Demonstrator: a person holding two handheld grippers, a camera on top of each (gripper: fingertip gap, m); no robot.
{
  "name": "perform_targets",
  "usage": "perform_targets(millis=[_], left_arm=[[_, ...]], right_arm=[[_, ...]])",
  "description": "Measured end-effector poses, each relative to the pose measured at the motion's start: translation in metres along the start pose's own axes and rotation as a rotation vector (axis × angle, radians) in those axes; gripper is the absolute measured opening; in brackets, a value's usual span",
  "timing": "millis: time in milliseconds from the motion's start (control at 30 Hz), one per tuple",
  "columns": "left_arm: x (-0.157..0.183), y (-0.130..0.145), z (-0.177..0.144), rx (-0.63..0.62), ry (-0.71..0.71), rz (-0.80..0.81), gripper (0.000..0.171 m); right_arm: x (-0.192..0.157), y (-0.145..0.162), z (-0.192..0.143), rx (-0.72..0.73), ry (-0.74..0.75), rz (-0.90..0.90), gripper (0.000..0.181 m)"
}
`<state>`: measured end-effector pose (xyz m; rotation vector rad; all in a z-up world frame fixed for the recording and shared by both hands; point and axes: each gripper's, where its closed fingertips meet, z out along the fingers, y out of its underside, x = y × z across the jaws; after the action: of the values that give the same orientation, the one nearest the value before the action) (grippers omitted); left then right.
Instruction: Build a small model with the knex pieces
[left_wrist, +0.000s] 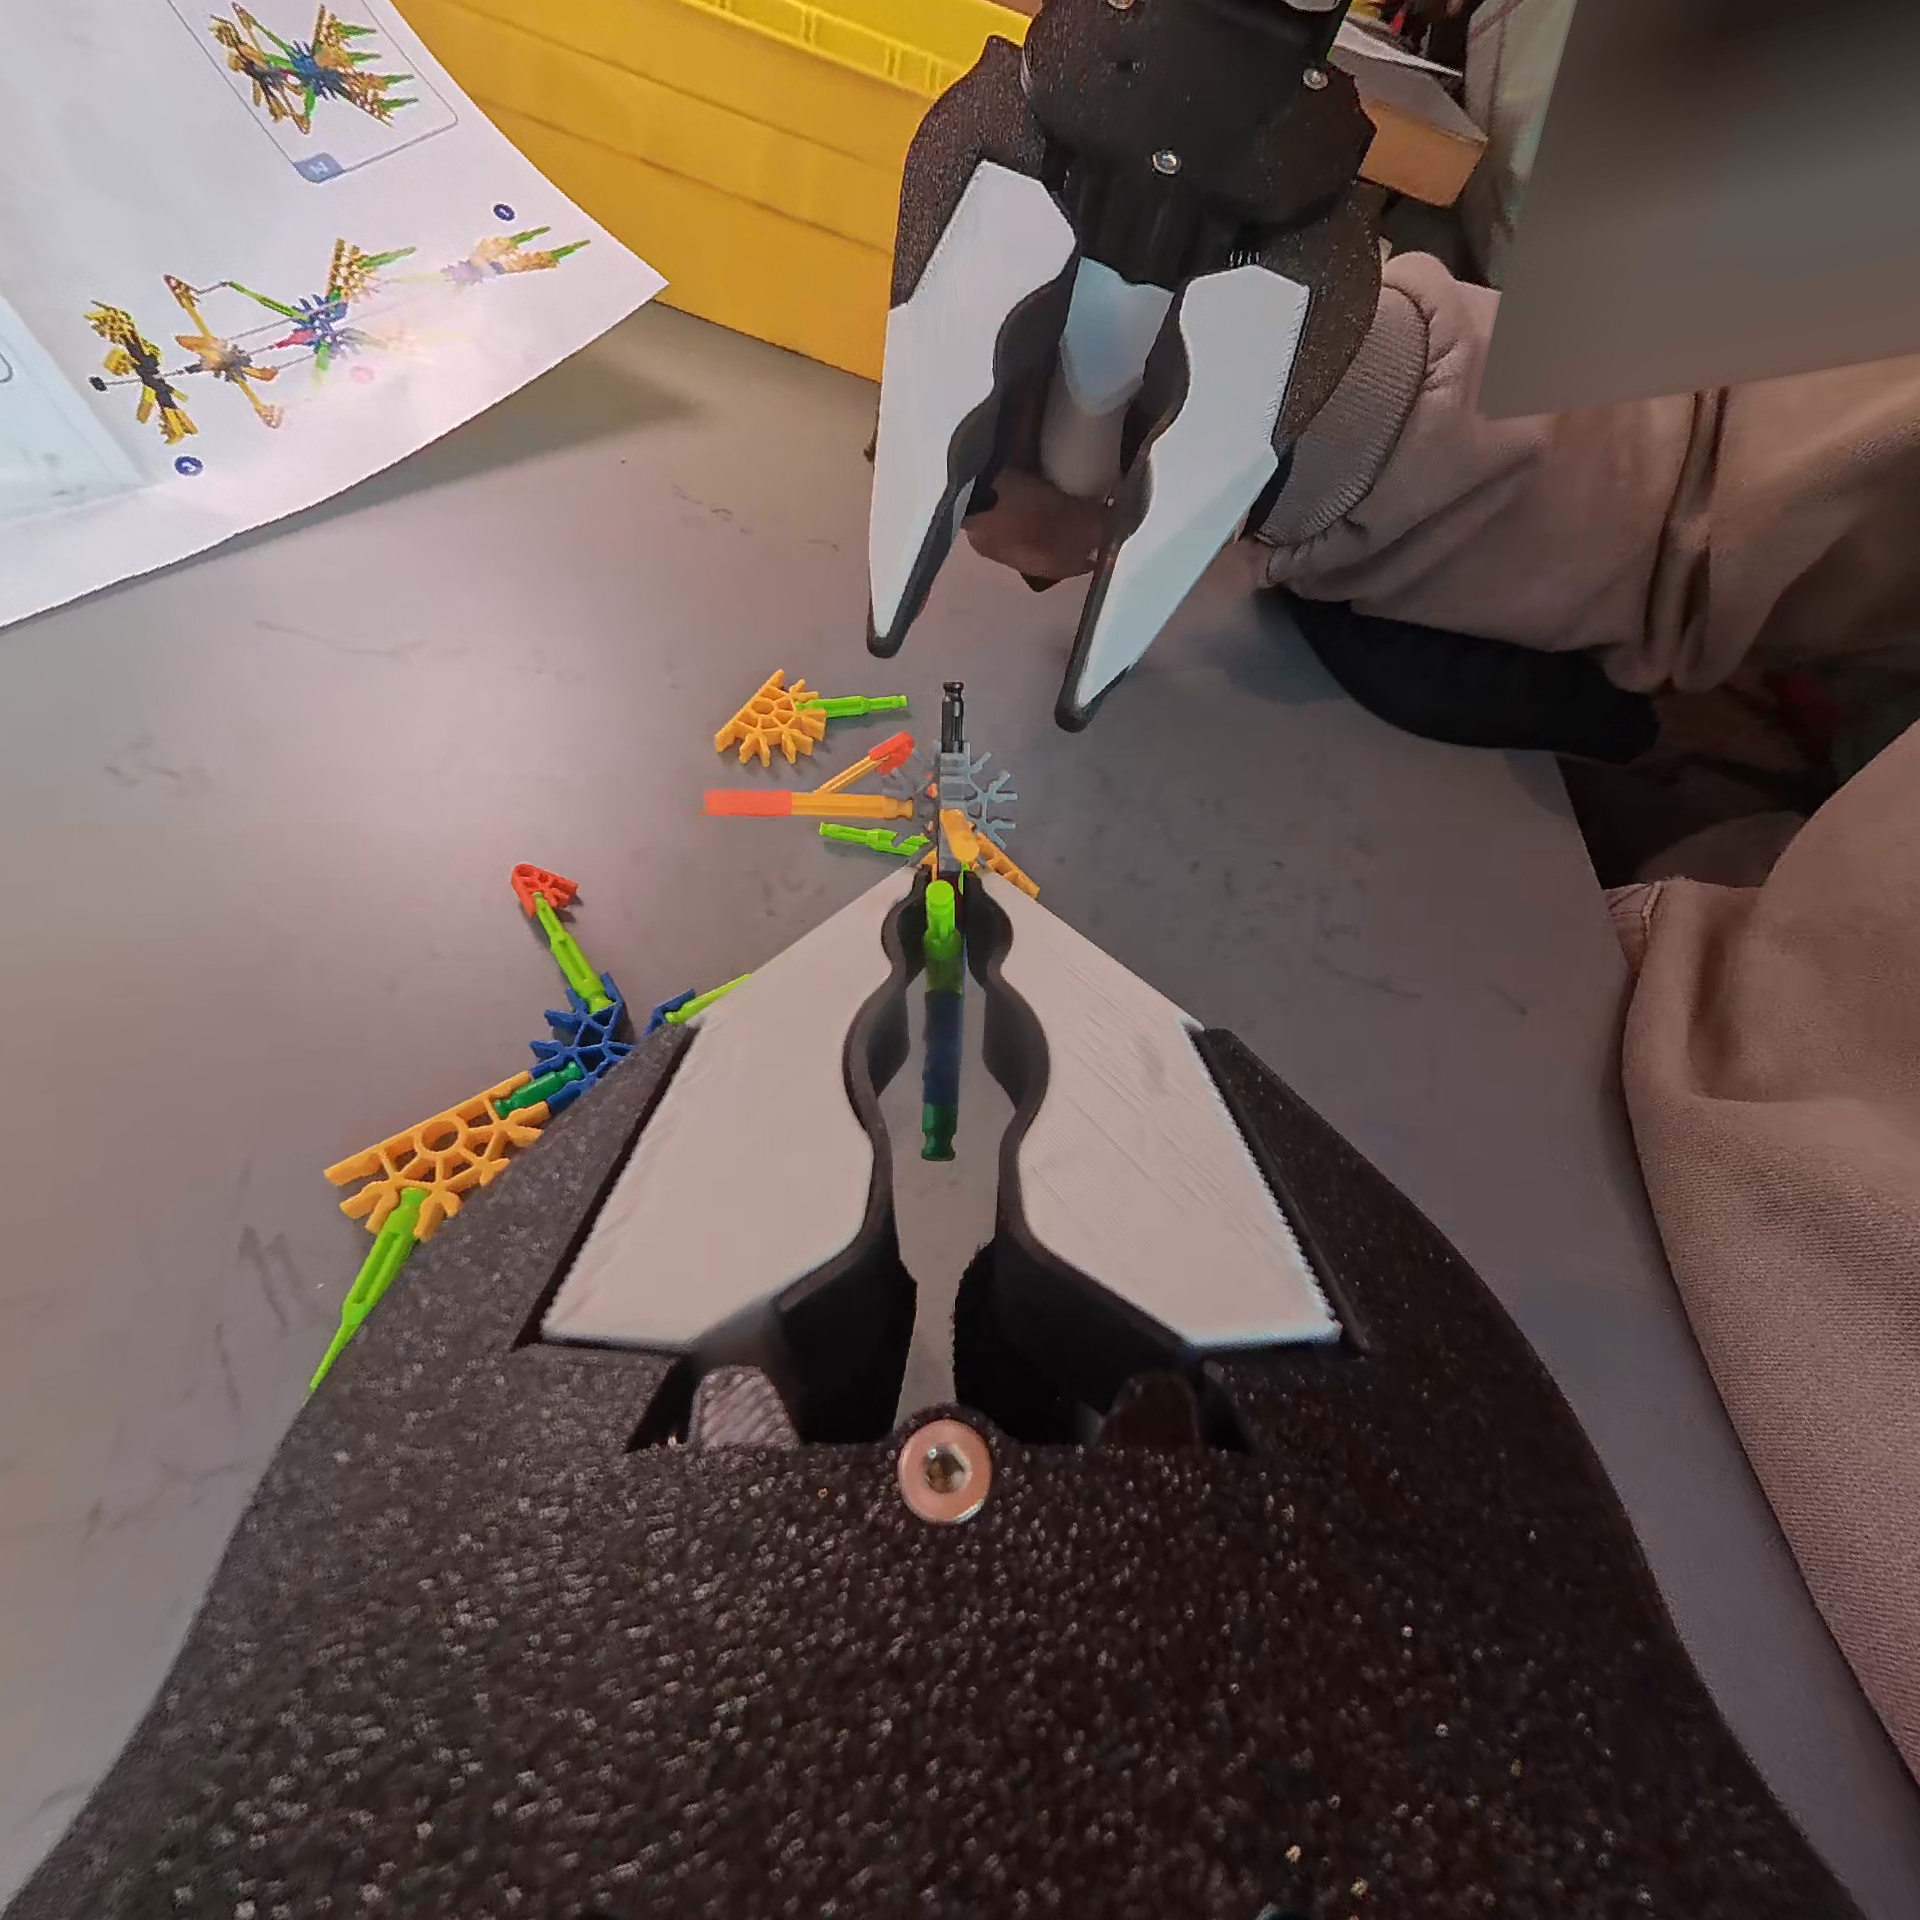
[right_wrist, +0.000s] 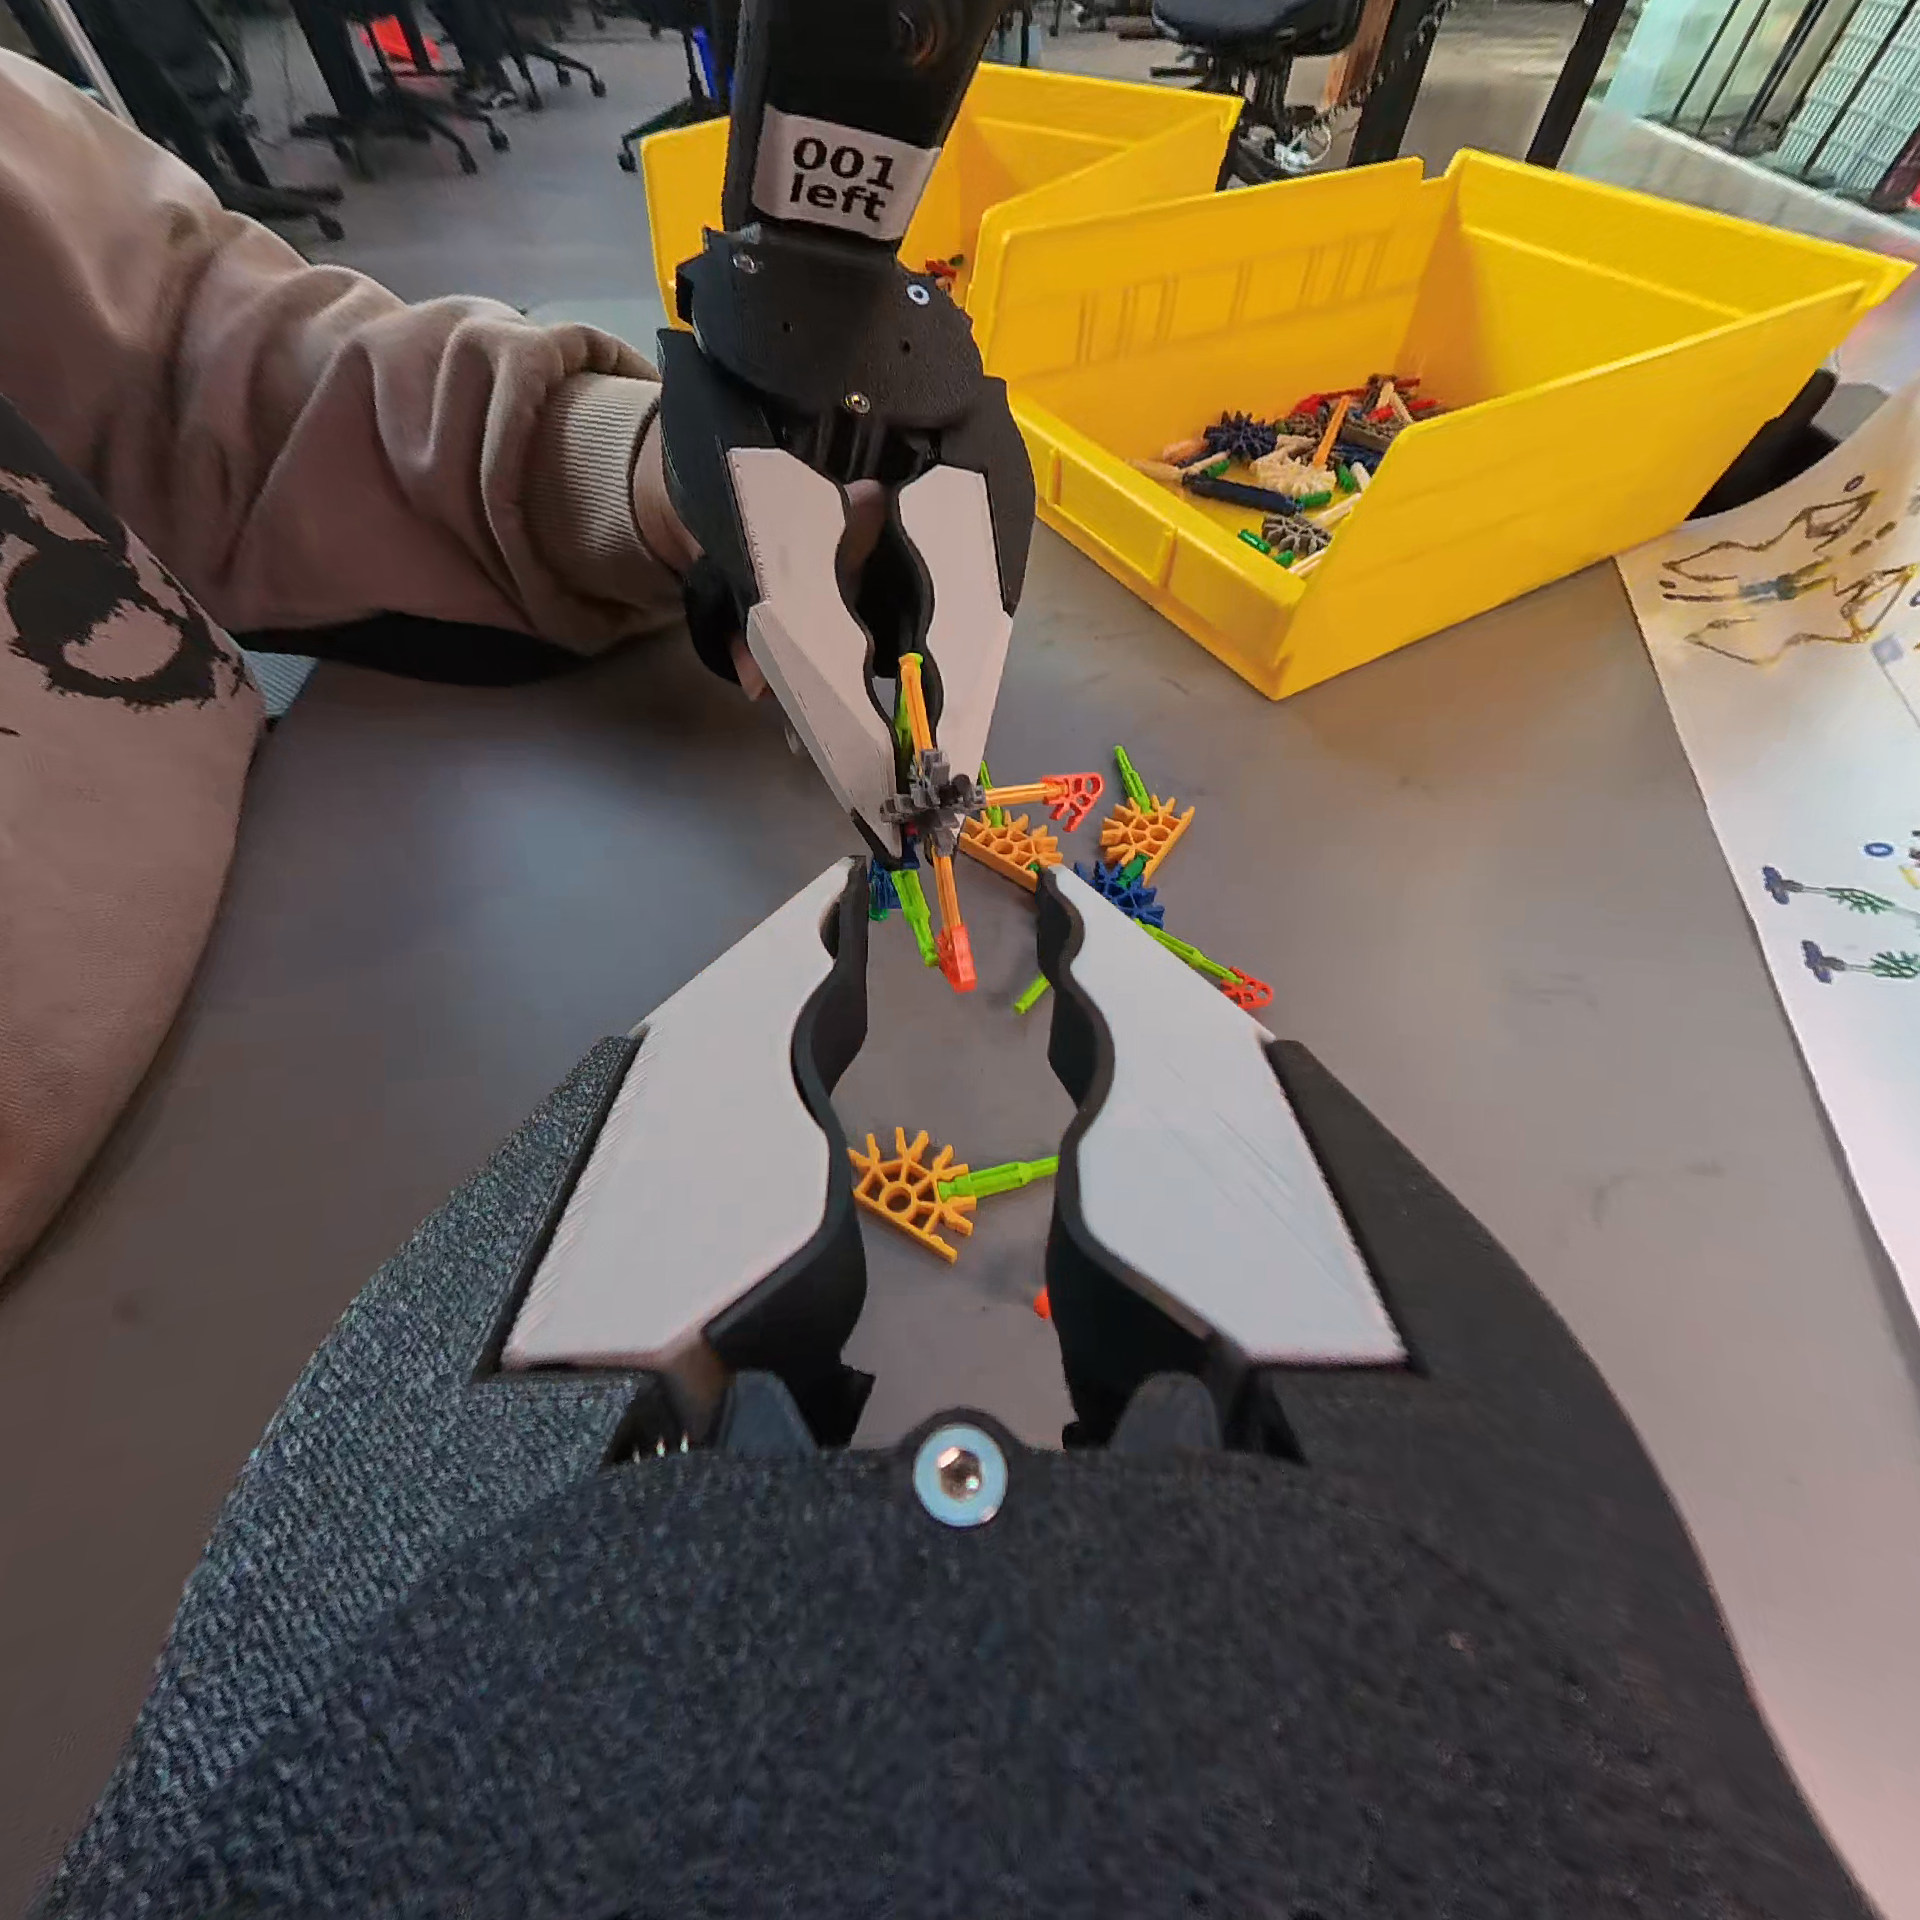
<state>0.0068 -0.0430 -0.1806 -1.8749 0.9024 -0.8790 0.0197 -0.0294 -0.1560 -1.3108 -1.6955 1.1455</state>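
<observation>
My left gripper (left_wrist: 940, 881) is shut on a small rod-and-connector assembly (left_wrist: 961, 795). The assembly has a grey snowflake hub with orange, green and black rods, and is held just above the grey table (left_wrist: 416, 727). A green and blue rod (left_wrist: 940, 1029) runs back between the jaws. My right gripper (right_wrist: 948, 873) is open and empty. It faces the left gripper (right_wrist: 914, 821), with its tips close to the assembly (right_wrist: 935, 805). In the left wrist view the right gripper (left_wrist: 977, 681) hangs just beyond the black rod (left_wrist: 952, 707). An orange fan connector with a green rod (right_wrist: 914, 1190) lies under the right jaws.
Loose orange, blue and red connectors with green rods (left_wrist: 587, 1029) lie on the table beside the left gripper. Yellow bins (right_wrist: 1351, 582) stand behind, one holding several pieces (right_wrist: 1288, 457). A printed instruction sheet (left_wrist: 260, 312) lies alongside. A person's sleeves (right_wrist: 364, 447) rest on the table. Only a small space, under 4 cm, lies between the two pairs of fingers.
</observation>
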Motion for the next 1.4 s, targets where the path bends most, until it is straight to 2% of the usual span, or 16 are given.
perform_targets(millis=[133,333,433,633,800,867,933,1000,1100,1233,1400], left_arm=[[0.003,-0.002,0.001,0.007,0.002,0.013,0.006],[0.006,-0.005,0.0,0.021,0.013,0.013,0.006],[0.007,-0.011,-0.003,0.059,0.037,-0.013,0.006],[0.012,-0.025,-0.012,0.157,0.123,-0.11,0.007],[0.015,-0.035,-0.019,0.239,0.232,-0.234,0.01],[0.019,-0.037,-0.018,0.255,0.28,-0.278,0.019],[0.02,-0.039,-0.016,0.277,0.295,-0.296,0.021],[0.023,-0.037,-0.011,0.257,0.289,-0.287,0.02],[0.03,-0.037,-0.009,0.249,0.303,-0.253,0.006],[0.053,-0.043,-0.016,0.268,0.418,-0.201,0.006],[0.079,-0.044,-0.023,0.262,0.569,-0.173,0.005]], right_arm=[[-0.005,-0.001,0.005,0.017,-0.024,0.002,0.026],[-0.007,0.012,0.011,-0.031,-0.036,0.0,0.023],[-0.005,0.014,0.012,-0.027,-0.041,0.027,0.011],[-0.012,-0.005,0.005,0.093,-0.125,0.121,0.007],[-0.01,-0.026,-0.001,0.242,-0.215,0.322,0.003],[-0.007,-0.035,-0.006,0.315,-0.251,0.406,0.002],[-0.003,-0.037,-0.006,0.343,-0.266,0.48,0.001],[-0.004,-0.038,-0.005,0.355,-0.29,0.519,0.001],[-0.007,-0.042,-0.003,0.38,-0.337,0.582,0.001],[-0.017,-0.049,-0.008,0.423,-0.466,0.643,0.0],[-0.037,-0.055,-0.011,0.429,-0.575,0.597,0.001]])
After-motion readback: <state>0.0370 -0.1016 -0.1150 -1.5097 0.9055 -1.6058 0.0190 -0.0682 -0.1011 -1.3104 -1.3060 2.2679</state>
